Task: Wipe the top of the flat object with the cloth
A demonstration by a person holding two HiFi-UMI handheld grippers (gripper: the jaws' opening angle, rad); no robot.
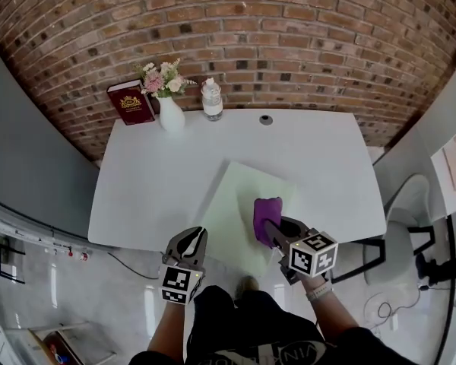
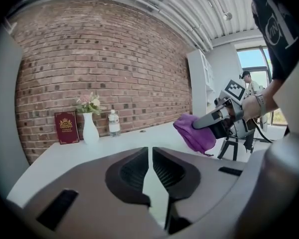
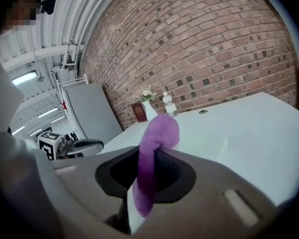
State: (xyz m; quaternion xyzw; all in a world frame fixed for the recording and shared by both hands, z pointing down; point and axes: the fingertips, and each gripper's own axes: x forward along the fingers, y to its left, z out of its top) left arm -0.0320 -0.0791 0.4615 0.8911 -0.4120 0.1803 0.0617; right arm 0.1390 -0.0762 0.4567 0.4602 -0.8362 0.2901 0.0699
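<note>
Cloth [image 1: 264, 211], purple, fleecy, pinched in right gripper [image 3: 148, 173]; left gripper [image 2: 150, 171] clenched, empty.

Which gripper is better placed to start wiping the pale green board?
Right. The right gripper is shut on the purple cloth, held over the board. The left gripper is shut with nothing in it, beside the board's near left edge.

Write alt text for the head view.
The right gripper holds a purple cloth over a green board on a white table. The left gripper, shut and empty, is by the table's near edge. A book, vase and bottle stand at the back.
</note>
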